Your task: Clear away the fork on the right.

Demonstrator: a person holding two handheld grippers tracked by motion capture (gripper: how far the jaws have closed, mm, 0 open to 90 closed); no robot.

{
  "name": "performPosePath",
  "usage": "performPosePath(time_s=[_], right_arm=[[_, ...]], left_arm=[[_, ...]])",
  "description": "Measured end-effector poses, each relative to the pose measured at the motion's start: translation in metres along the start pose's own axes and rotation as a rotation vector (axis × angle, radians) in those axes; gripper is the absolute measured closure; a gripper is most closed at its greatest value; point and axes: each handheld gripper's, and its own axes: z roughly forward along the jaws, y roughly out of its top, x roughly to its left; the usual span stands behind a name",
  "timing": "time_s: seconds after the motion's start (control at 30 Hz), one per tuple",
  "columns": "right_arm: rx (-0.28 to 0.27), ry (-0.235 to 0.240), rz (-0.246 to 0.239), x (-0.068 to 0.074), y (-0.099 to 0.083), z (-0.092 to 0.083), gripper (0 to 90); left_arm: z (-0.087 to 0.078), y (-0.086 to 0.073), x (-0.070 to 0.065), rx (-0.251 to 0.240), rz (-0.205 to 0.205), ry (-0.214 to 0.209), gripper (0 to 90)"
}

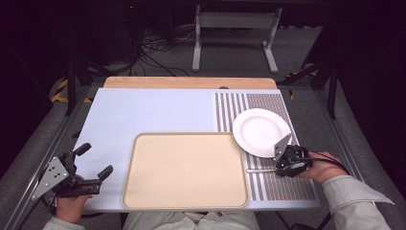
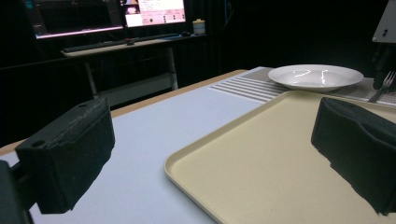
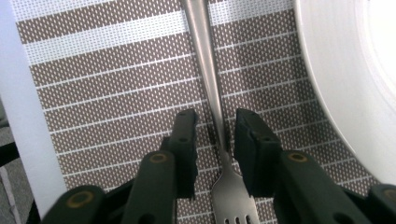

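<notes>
A silver fork [image 3: 205, 56] lies flat on the striped brown placemat [image 3: 116, 93], just beside the white plate [image 3: 336, 70]. My right gripper [image 3: 215, 135] reaches down over the fork's neck, one jaw on each side. A narrow gap shows between the left pad and the metal, so it is open around the fork. From above, the right gripper [image 1: 278, 167] sits at the plate's [image 1: 262, 132] near edge, with the fork [image 1: 261, 170] pointing left toward the beige tray [image 1: 186, 170]. My left gripper [image 1: 95, 159] hovers open and holds nothing left of the tray [image 2: 261, 158].
The placemat [image 1: 282, 187] covers the table's right side. The pale blue tabletop [image 1: 143, 112] stretches behind and left of the tray. A desk with lit monitors [image 2: 154, 11] stands beyond the table's edge.
</notes>
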Motion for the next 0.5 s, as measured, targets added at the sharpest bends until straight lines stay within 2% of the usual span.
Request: performPosePath(time_s=[0.23,0.3,0.33,0.4,0.5], right_arm=[[-0.001,0.019,-0.029,-0.0042,0.0008,0.0024,81.4],[0.002,0.015,-0.034,-0.0043,0.0013,0.0026,81.7],[0.001,0.013,-0.048,-0.0040,0.0020,0.0028,84.5],[0.007,0.013,-0.065,-0.0029,0.0030,0.0031,85.3],[0.020,0.009,-0.063,-0.0028,0.0047,0.0033,85.7]], left_arm=[[0.0005,-0.0001,0.0000,0.003,0.003,-0.001,0.3],[0.0004,0.0000,-0.0001,0.002,0.006,-0.001,0.3],[0.0003,0.0000,-0.0003,0.003,0.004,-0.002,0.3],[0.0002,0.0001,-0.0003,-0.001,0.003,-0.004,0.3],[0.0001,0.0000,-0.0001,-0.001,0.004,-0.003,0.3]])
